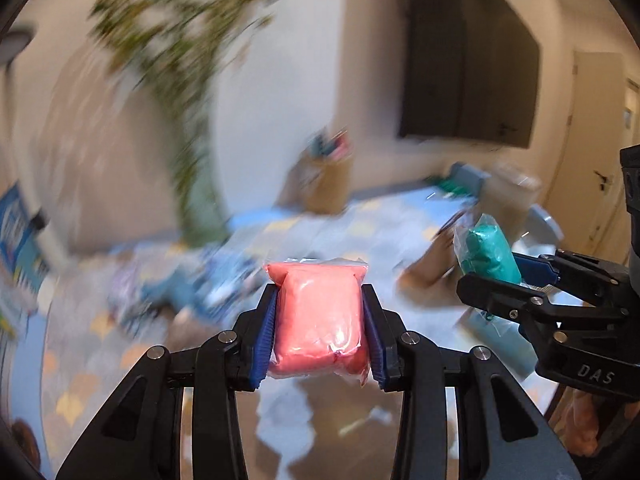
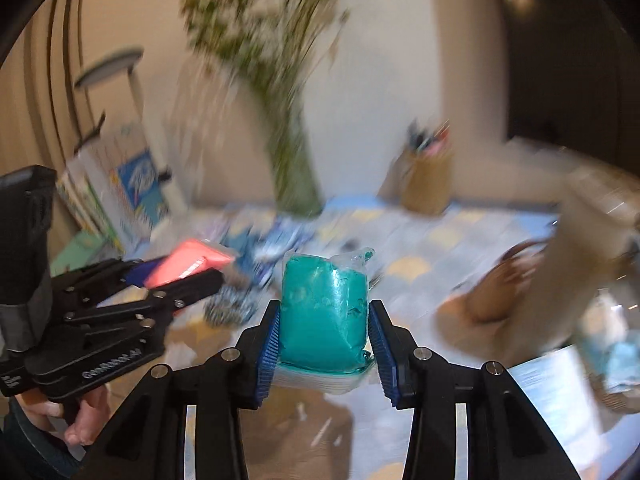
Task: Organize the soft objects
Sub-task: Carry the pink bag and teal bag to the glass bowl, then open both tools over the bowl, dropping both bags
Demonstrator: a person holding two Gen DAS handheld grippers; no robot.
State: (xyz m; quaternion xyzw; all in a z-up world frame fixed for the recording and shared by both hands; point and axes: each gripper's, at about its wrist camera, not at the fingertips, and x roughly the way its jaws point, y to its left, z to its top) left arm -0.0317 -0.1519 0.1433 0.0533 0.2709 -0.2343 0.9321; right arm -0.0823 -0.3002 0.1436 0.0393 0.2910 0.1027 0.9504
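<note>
My left gripper [image 1: 319,312] is shut on a pink soft clay pack in clear wrap [image 1: 318,316] and holds it above the table. My right gripper [image 2: 324,320] is shut on a teal soft clay pack in clear wrap [image 2: 324,316], also held in the air. In the left wrist view the teal pack [image 1: 488,254] shows at the right, in the right gripper. In the right wrist view the pink pack [image 2: 188,262] shows at the left, in the left gripper. The background is blurred by motion.
A patterned blue and yellow table cloth [image 2: 420,240] covers the table. A vase with green branches [image 2: 294,176], a pencil holder [image 2: 426,184], a brown basket [image 2: 504,284], stacked books [image 2: 128,188] and several blurred small packs [image 2: 256,256] stand on it.
</note>
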